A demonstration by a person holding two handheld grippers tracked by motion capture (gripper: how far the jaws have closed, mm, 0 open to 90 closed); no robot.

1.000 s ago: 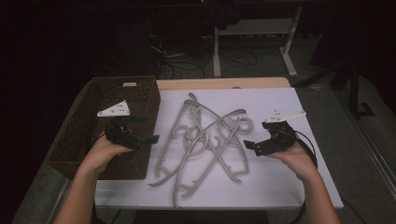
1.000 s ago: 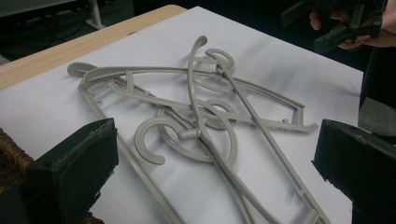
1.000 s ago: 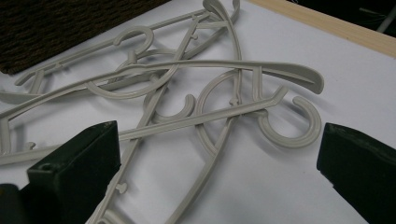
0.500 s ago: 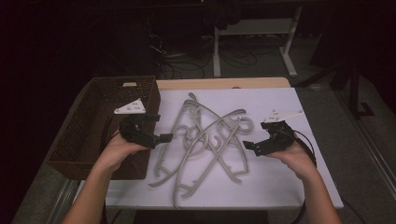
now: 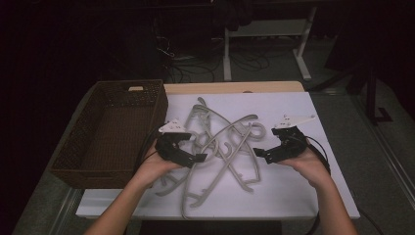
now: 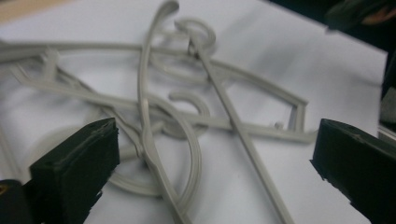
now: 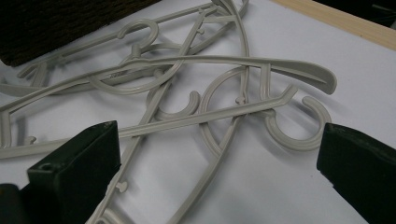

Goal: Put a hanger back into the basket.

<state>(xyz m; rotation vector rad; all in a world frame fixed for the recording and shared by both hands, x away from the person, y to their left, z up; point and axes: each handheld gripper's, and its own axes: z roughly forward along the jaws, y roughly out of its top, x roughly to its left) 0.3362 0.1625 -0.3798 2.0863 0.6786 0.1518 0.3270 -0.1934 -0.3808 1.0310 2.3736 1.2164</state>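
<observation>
Since a second ago the left gripper [image 5: 199,157] has slid from the basket [image 5: 115,100] toward three o'clock, fingers released over the tangled hangers [image 5: 222,147] at the worktop [image 5: 313,196] centre. The right gripper [image 5: 258,152] waits released opposite, ready to steady them.

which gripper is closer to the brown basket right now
Left. The left gripper hovers over the hanger pile just beside the basket; the right gripper is across the pile, at its far side.

The room is dark beyond the lit white table top [image 5: 313,122]; a white desk frame [image 5: 264,29] stands far back, cables on the grey floor [image 5: 386,147] (right side).
</observation>
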